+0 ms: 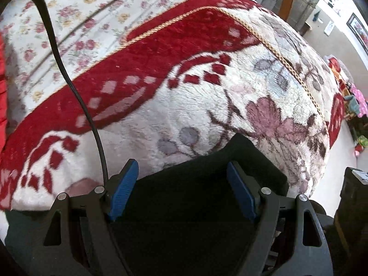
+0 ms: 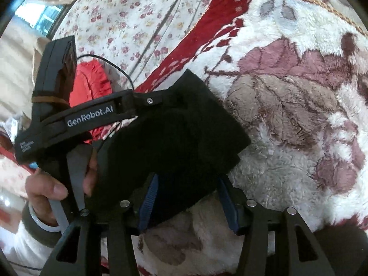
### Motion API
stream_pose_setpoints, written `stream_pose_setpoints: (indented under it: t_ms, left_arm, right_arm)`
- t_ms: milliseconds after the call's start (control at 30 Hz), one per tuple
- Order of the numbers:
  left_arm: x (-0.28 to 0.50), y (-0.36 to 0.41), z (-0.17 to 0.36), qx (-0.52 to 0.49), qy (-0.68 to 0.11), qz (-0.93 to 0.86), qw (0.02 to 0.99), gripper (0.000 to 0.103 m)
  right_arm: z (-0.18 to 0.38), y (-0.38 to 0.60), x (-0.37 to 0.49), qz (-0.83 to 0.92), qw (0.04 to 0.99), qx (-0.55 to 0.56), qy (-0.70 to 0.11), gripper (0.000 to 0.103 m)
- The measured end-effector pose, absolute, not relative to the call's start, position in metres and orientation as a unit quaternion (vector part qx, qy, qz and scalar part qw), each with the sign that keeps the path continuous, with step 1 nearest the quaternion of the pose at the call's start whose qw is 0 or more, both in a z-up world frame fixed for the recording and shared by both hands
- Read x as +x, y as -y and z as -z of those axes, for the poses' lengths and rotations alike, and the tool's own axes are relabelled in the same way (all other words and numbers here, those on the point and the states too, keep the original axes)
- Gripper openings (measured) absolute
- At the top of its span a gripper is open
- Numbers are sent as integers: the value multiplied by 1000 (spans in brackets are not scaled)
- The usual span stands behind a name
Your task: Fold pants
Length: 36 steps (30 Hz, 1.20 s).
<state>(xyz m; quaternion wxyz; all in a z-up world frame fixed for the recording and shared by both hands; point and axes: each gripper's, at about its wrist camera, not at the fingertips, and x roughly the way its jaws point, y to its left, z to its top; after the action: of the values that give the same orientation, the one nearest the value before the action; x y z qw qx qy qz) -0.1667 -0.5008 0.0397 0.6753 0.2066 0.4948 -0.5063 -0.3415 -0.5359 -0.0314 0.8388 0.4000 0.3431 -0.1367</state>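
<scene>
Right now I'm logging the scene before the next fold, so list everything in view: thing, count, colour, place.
pants: one, black, folded on the blanket, under both grippers
plush blanket: one, white and red with mauve flowers, over the bed
floral sheet: one, white with pink roses, beyond the blanket
gold cord trim: one, along the blanket's border
red cushion: one, behind the left gripper
black cable: one, running to the left gripper
left gripper: open over the pants
right gripper: open, pants edge between its jaws
hand: one, gripping the left gripper's handle
</scene>
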Motion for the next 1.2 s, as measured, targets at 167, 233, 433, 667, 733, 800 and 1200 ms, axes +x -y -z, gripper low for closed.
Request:
stream_pose_setpoints:
  t_ms: [167, 233, 433, 667, 733, 800, 1200]
  left_arm:
    - [-169, 513, -32, 213, -488, 521, 667, 80]
    - [-169, 514, -32, 213, -480, 528, 667, 79]
    - [-170, 505, -42, 202, -470, 538, 670, 46]
    - [-135, 419, -113, 139, -449, 498, 729, 46]
    - [-121, 385, -127, 120, -443, 477, 749, 46]
    - [-108, 345, -137, 108, -439, 447, 772, 50]
    - [-97, 199, -102, 41, -490, 334, 804, 59]
  right_arm:
    - [36, 542, -342, 141, 839, 428, -304, 52]
    - [36, 541, -339, 142, 846, 421, -294, 50]
    - [29, 540, -332, 132, 857, 418, -272, 17]
    - [-42, 487, -306, 74, 917, 289, -264, 15]
    - [-53, 460, -291, 41, 928, 252, -272, 15]
    - [-57, 431, -270, 3, 932, 218, -288, 15]
    - [-26, 362, -229, -103, 898, 162, -396, 25]
